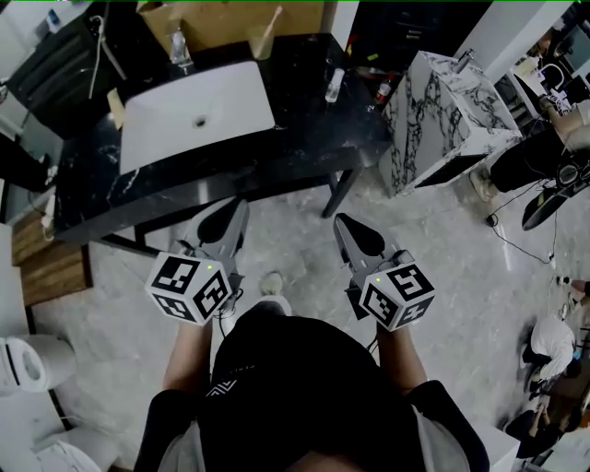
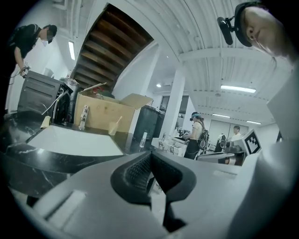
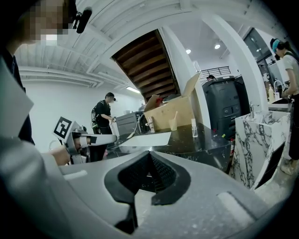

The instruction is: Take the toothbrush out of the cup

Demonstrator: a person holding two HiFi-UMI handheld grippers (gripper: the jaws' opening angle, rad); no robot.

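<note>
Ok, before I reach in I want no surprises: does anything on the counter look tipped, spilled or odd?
Nothing stands out. The cup stands upright at the back of the counter with the toothbrush leaning in it, the bottle to its right is upright, and no spill shows.

Grey left gripper [image 1: 241, 207] and right gripper [image 1: 340, 223], black-and-white marker cubes [image 1: 189, 287]

At the tabletop's [image 1: 304, 129] far edge the cup [image 3: 173, 125] and toothbrush [image 3: 175, 115] show too small for detail; the box [image 1: 212, 23] behind them is cut off by the head view's top edge.
</note>
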